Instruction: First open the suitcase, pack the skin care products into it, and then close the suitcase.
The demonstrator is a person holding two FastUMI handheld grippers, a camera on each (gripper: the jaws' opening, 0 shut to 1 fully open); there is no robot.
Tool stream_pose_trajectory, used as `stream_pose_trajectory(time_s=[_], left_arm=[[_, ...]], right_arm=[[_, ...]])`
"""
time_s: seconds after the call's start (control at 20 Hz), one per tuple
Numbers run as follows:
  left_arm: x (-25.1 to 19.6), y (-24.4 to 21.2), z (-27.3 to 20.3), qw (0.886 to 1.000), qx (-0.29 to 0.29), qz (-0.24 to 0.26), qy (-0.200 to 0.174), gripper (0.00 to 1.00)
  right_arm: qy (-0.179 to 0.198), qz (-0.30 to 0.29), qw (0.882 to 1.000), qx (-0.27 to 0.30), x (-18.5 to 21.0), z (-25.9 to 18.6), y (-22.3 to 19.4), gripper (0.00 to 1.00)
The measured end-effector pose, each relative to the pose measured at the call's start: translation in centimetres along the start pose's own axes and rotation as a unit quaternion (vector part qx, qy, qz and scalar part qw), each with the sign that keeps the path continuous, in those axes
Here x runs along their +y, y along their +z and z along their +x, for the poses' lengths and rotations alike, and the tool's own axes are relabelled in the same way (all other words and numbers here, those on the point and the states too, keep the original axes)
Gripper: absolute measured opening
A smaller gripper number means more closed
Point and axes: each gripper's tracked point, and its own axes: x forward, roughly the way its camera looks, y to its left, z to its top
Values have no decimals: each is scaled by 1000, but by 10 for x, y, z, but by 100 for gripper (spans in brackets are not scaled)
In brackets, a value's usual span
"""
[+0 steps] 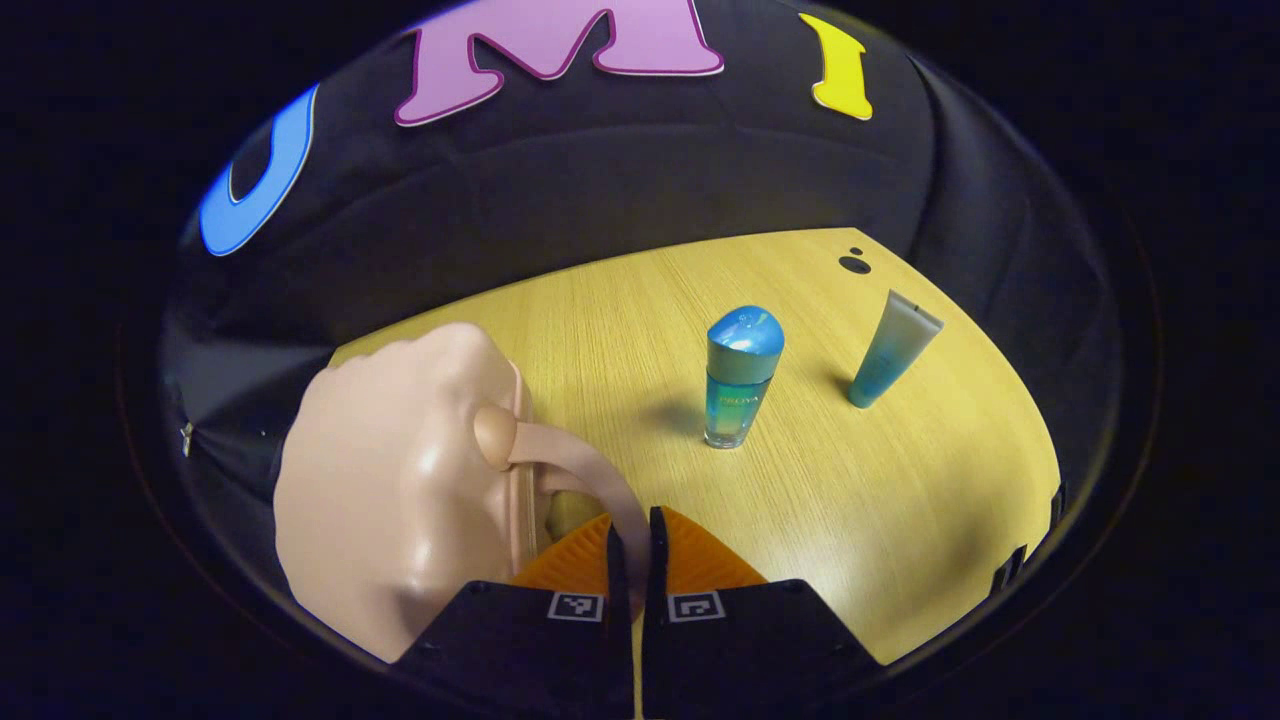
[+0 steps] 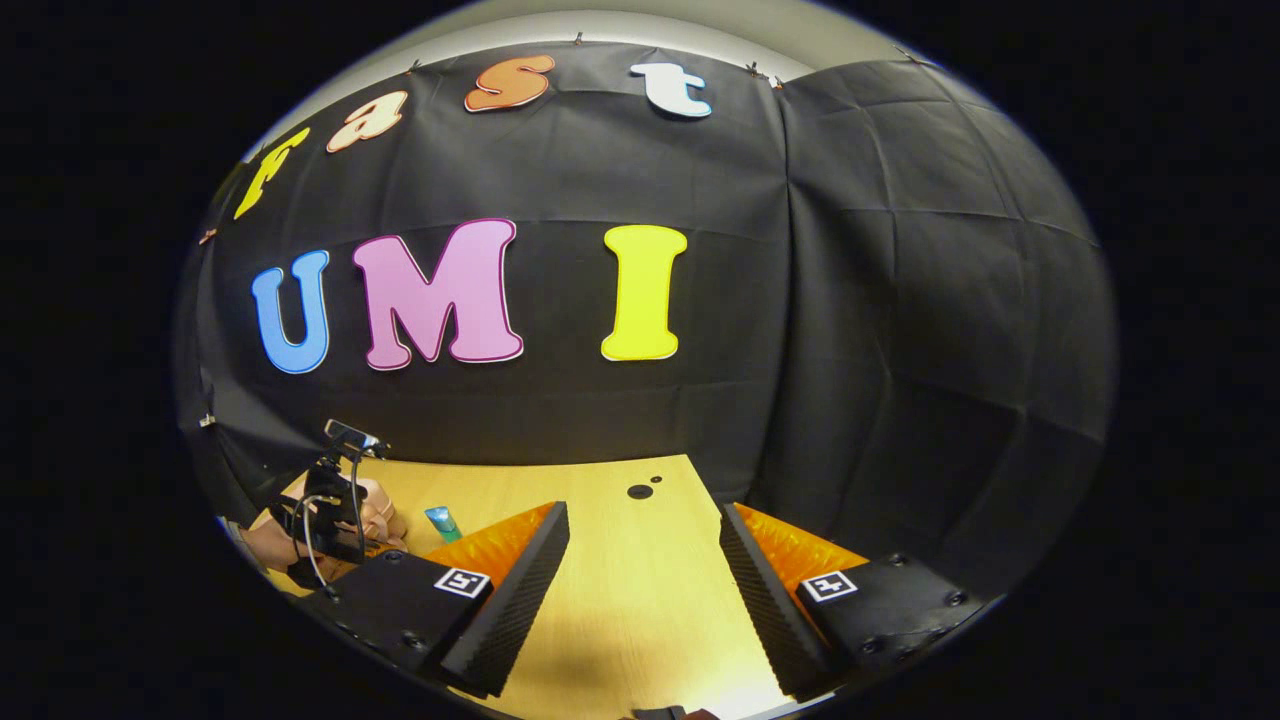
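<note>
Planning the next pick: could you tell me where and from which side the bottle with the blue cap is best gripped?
Grip the bottle across its straight glass body, below the blue cap, coming in level from the side. It stands upright and apart from the tube, and the domed cap would probably slip between the jaws.

One pink suitcase [image 1: 390,500], one blue-capped bottle [image 1: 740,375] and one tube [image 1: 890,350].
</note>
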Motion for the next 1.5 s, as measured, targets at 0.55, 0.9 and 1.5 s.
stream_pose_trajectory(time_s=[0.55,0.9,1.5], left_arm=[[176,91,-162,991,-106,-74,46,8],[363,65,-200,982,-124,-72,121,6],[565,-96,-52,957,-28,-273,92,6]], right_arm=[[81,9,997,-13,48,7,9,97],[78,19,997,-22,116,15,27,97],[9,61,996,67,171,7,-10,97]])
